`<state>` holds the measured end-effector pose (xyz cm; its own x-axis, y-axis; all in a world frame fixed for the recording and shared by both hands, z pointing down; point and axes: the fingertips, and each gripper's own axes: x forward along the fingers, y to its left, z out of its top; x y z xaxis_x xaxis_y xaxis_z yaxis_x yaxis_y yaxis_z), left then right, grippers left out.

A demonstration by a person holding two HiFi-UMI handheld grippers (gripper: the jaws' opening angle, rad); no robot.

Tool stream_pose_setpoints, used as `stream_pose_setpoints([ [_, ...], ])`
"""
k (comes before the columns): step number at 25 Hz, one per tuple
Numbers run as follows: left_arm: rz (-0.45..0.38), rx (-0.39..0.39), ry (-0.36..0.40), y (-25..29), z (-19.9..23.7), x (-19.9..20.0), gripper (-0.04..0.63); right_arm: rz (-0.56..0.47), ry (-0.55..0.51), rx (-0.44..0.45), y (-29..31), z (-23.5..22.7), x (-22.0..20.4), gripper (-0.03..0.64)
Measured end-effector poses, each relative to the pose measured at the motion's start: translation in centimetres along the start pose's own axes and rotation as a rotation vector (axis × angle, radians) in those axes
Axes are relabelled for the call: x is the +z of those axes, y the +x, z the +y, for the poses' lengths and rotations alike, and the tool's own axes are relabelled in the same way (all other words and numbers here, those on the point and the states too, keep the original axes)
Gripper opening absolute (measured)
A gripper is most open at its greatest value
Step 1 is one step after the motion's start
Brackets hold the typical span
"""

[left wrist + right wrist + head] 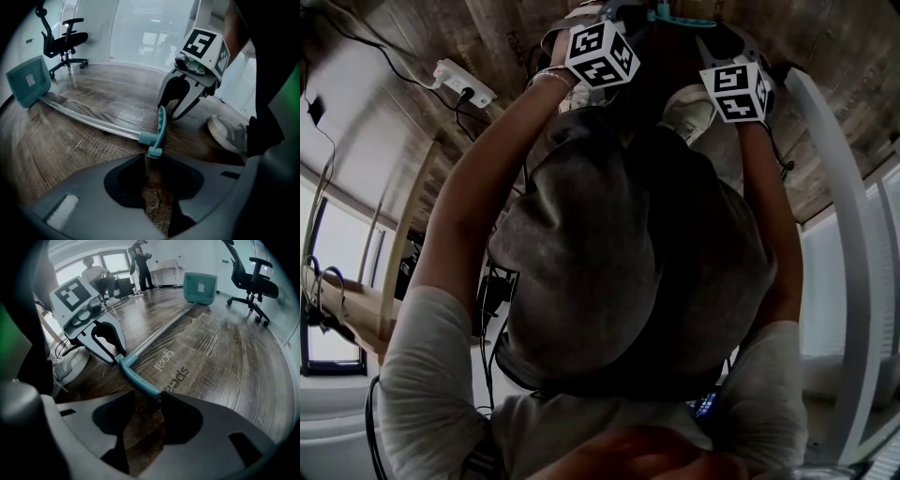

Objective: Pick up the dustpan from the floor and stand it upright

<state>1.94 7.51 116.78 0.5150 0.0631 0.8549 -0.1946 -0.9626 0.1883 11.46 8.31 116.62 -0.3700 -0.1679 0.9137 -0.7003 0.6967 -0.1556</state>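
I hold left gripper (157, 187) and right gripper (145, 423) with fingers (93, 201) apart; clamp long-poled teal plastic dustpan (164, 330) (likely light, stiff) by grip (161, 124) just ahead.

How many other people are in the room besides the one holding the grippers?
2, both in the far background of the right gripper view: a seated person, and a standing person just right of them. Others may be hidden.

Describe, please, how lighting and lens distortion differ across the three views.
Head view: dim, grey fabric fills the centre in shadow, window blown out. Left gripper view: strong fisheye bends the floor, dark corners, blinds washed out. Right gripper view: same curving, brighter, dustpan sharp.
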Motion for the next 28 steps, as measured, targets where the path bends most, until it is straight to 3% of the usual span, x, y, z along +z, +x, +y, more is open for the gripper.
stream_pose_setpoints([
  [1, 0.001, -0.017, -0.006, 0.0, -0.2, 0.0, 0.068, -0.005, 0.004, 0.004, 0.0, 0.1, 0.2, 0.166],
  [5, -0.007, -0.035, -0.056, -0.7, -0.4, 0.2, 0.066, -0.003, 0.009, 0.01, -0.9, 0.4, 0.8, 0.166],
  [13, -0.008, -0.016, -0.042, -5.3, -1.1, 2.7, 0.066, -0.014, 0.007, 0.018, -5.4, 1.3, 2.9, 0.166],
  [28, -0.02, 0.019, -0.027, -21.2, -1.6, 10.8, 0.067, -0.058, -0.016, 0.011, -20.2, 3.4, 12.2, 0.166],
])
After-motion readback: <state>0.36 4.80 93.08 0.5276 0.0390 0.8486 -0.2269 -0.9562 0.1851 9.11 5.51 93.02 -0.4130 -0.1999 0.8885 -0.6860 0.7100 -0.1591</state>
